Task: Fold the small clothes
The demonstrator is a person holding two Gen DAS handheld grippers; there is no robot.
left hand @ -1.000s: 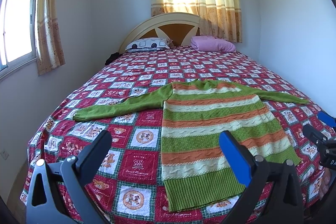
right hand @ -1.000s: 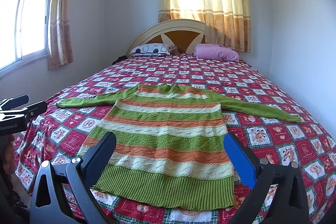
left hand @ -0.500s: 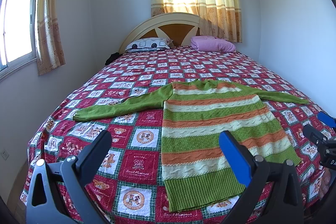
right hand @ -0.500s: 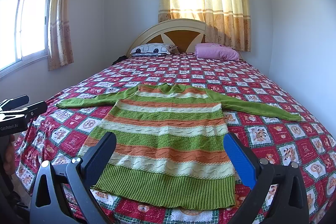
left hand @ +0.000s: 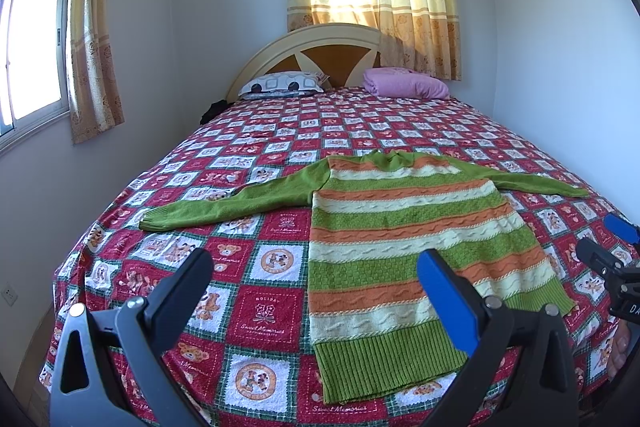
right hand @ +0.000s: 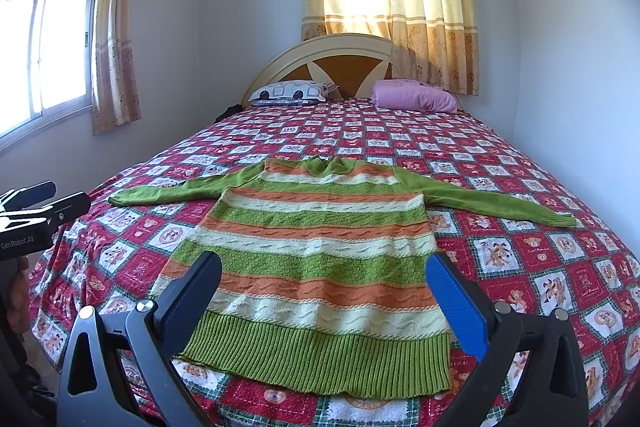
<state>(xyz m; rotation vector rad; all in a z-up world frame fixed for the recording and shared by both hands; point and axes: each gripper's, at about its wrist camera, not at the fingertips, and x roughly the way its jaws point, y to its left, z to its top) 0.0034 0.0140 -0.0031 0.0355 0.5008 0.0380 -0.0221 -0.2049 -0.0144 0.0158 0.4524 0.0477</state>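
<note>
A small knitted sweater (left hand: 400,239) (right hand: 312,239) with green, orange and cream stripes lies flat on the bed, sleeves spread to both sides, hem toward me. My left gripper (left hand: 312,271) hovers open above the bed's near edge, left of the sweater's hem, with nothing between its fingers. My right gripper (right hand: 324,275) is open too, held over the hem area, fingers wide apart and empty. The right gripper's tips (left hand: 612,247) show at the right edge of the left wrist view; the left gripper (right hand: 36,203) shows at the left edge of the right wrist view.
The bed carries a red checked bedspread (left hand: 280,131) with cartoon squares. A patterned pillow (left hand: 284,85) and a pink folded blanket (left hand: 404,87) lie by the headboard (left hand: 320,47). Walls stand close on both sides; curtained windows are behind and to the left.
</note>
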